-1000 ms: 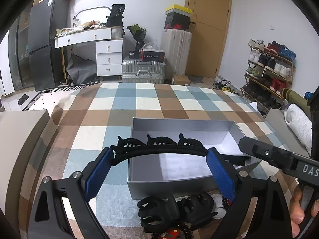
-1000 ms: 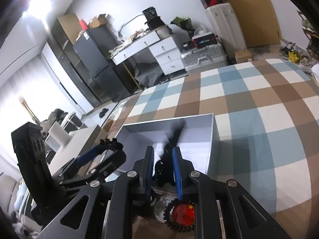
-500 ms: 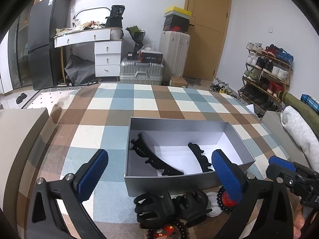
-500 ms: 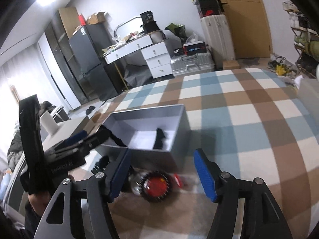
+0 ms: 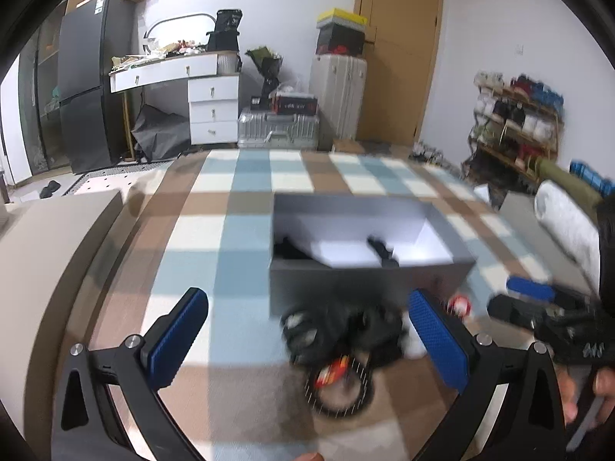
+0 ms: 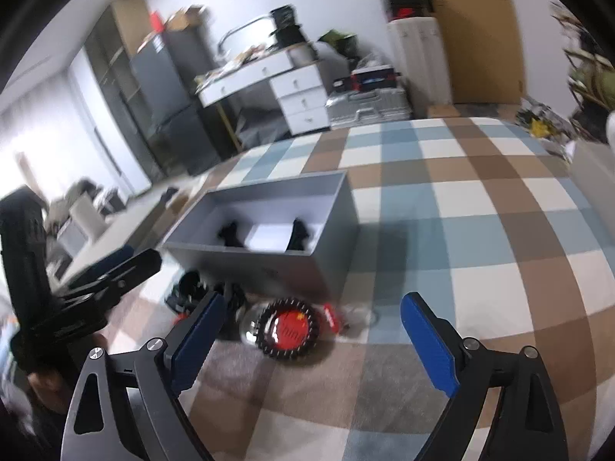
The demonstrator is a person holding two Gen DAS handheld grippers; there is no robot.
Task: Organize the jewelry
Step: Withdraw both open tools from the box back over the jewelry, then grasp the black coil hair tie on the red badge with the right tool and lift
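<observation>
No writing can be read: the label on the red disc inside the black beaded ring is blurred, as is the lettering on the right gripper body seen from the left wrist view.

The grey box stands open-topped on the checked bed cover, near the edge closest to the cameras. Its floor is white. Two black hair clips lie in it, well apart: one toward the left wall, one toward the right wall. In the left wrist view the same box shows the two clips and partly hidden by the near wall.

Loose items lie on the cover just in front of the box's near wall: black claw clips, the beaded ring with the red disc, a small red piece and a clear round object that cannot be identified.

The left gripper is fully spread, with nothing between its blue pads. The right gripper is opening; its blue pads press on nothing, and the beaded ring lies on the cover between them.
</observation>
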